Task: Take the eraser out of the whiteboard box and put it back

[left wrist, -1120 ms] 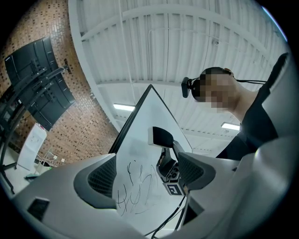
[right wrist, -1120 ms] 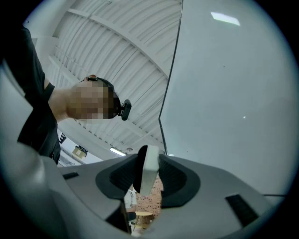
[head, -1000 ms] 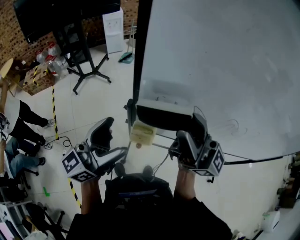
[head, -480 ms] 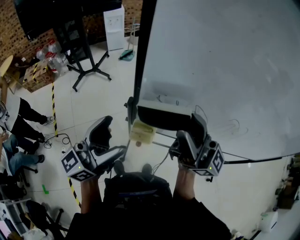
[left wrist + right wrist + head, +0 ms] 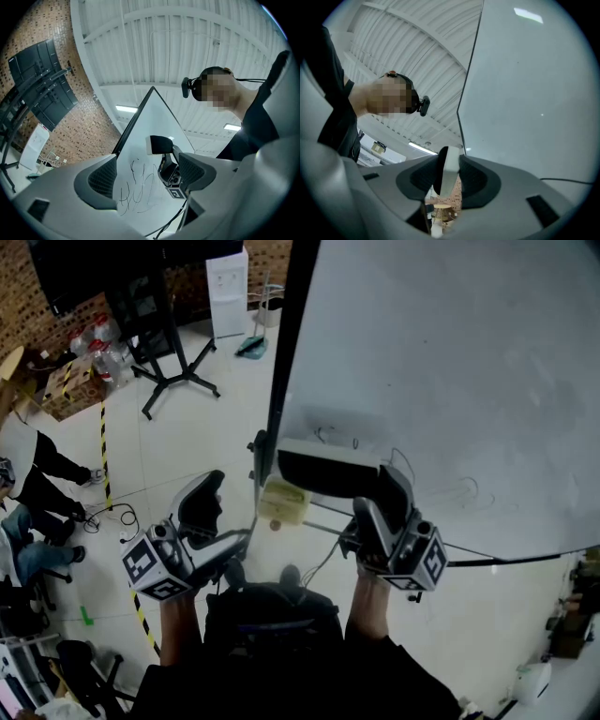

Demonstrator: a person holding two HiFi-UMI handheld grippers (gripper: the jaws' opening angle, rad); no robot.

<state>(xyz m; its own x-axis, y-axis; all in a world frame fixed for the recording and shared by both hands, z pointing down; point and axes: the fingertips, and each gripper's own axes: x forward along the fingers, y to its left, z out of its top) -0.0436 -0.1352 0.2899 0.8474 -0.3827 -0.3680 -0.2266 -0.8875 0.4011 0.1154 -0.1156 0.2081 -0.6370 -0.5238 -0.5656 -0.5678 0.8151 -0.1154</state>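
Observation:
My right gripper (image 5: 386,502) is shut on the eraser (image 5: 323,472), a black block with a white top, and holds it up at the lower left of the whiteboard (image 5: 450,381) near some scribbles. In the right gripper view the eraser (image 5: 449,164) stands edge-on, pressed between both pads. A pale yellow box (image 5: 284,502) hangs on the board's frame just below the eraser. My left gripper (image 5: 211,512) stays to the left of the board, open and empty. In the left gripper view its jaws (image 5: 150,176) frame the scribbled board, the eraser (image 5: 159,144) and the right gripper (image 5: 171,171).
The whiteboard's black frame edge (image 5: 281,352) runs up the middle. A black stand (image 5: 169,362) and a white cabinet (image 5: 225,296) are on the tiled floor at the far left. A seated person (image 5: 28,493) is at the left edge, beside yellow-black floor tape (image 5: 103,446).

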